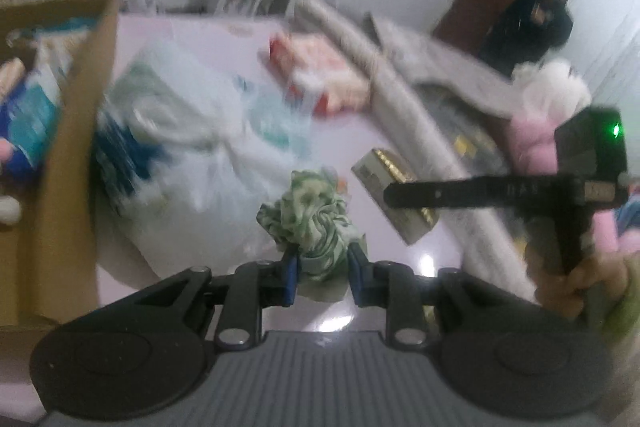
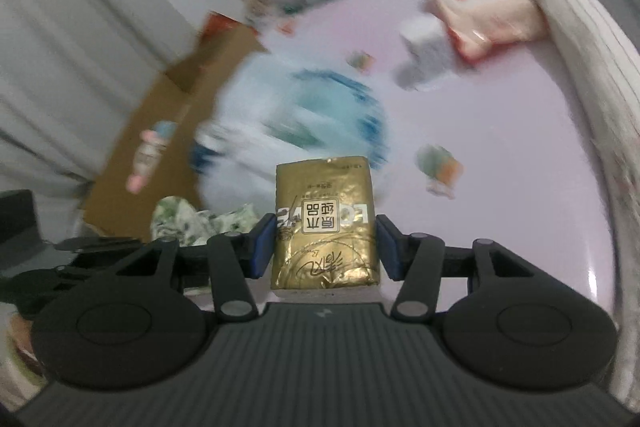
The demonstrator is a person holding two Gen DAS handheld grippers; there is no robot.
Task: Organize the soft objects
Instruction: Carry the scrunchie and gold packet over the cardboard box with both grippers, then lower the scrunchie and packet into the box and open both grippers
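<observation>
Gripping a green cloth (image 1: 316, 227) is the left gripper (image 1: 322, 277); right gripper (image 2: 325, 249) clamps gold pack (image 2: 325, 223).

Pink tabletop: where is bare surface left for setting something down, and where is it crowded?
Bare: the pink tabletop between the small green-orange item and the striped cloth on the right. Crowded: the far left, where the big plastic bag abuts the cardboard box, and the far corner holding the red-white pack.

Pale pink table (image 2: 520, 155), plastic bag (image 2: 304, 107), cardboard box (image 2: 160, 131)
</observation>
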